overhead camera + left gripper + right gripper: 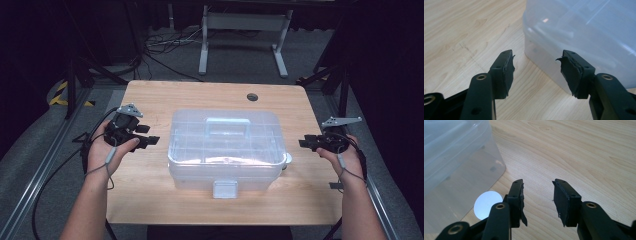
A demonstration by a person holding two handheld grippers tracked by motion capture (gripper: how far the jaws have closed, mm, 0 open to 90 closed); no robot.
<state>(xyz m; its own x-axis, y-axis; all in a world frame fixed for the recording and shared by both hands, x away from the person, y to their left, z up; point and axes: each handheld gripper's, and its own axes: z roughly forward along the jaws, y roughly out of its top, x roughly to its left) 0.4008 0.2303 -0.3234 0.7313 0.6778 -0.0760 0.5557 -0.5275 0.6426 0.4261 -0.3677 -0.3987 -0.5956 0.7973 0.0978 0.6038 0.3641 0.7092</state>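
A clear plastic storage box [225, 147] with a moulded handle [228, 125] on its lid and a front latch [224, 189] sits in the middle of the wooden table [150, 95]. My left gripper [150, 135] is held just left of the box, open, with nothing between its jaws. In the left gripper view the box's corner [584, 32] lies just beyond the open gripper [535, 67]. My right gripper [305, 142] hovers open to the right of the box. A small white round disc [486, 203] lies on the table by the box wall [454, 157], left of the right gripper [537, 195].
A round cable hole [252, 97] sits in the table's far edge. Beyond the table stands a white metal frame [245, 30] with cables on the grey floor. Cables trail from both grippers off the table's sides.
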